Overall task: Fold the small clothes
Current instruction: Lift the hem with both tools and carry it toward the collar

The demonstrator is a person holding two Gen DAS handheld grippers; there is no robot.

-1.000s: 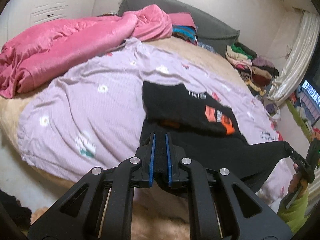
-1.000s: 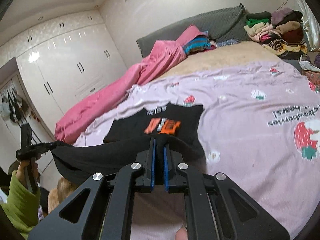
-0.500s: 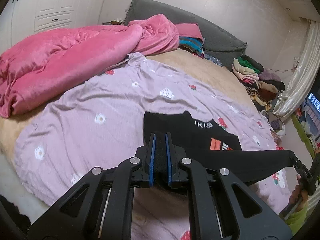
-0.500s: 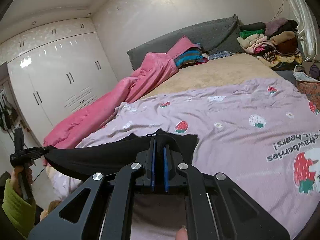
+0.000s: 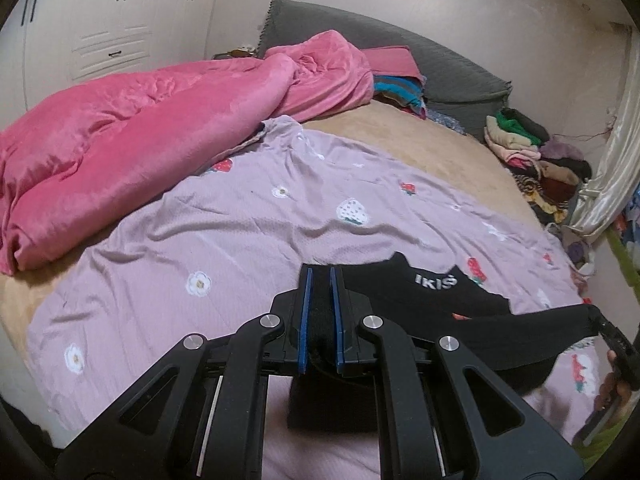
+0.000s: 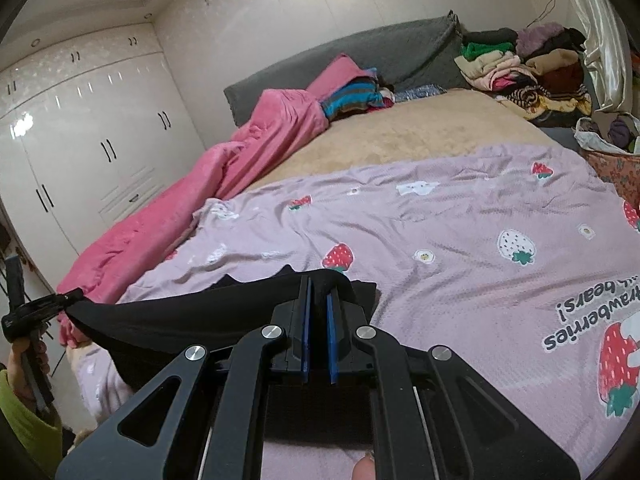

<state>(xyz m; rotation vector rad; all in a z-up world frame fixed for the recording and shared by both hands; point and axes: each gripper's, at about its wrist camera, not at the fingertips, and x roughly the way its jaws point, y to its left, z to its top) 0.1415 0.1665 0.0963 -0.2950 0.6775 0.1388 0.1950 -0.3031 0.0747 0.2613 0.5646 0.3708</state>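
A small black garment (image 5: 432, 292) with white letters and an orange print lies on the lilac strawberry sheet (image 5: 240, 224). My left gripper (image 5: 320, 276) is shut on one corner of its near edge. My right gripper (image 6: 318, 284) is shut on the other corner. The edge (image 6: 180, 312) is stretched taut between them, lifted over the rest of the garment. The right gripper also shows in the left wrist view (image 5: 612, 340), and the left gripper in the right wrist view (image 6: 44, 308).
A pink blanket (image 5: 140, 132) is heaped along the left of the bed. Piles of clothes (image 6: 520, 72) sit by the grey headboard (image 6: 392, 52). A white wardrobe (image 6: 88, 140) stands on the left, a curtain (image 5: 612, 184) on the right.
Both grippers have carried the held edge forward over the garment. The orange print, plain to see a second ago, is now almost covered by the folded-over cloth.
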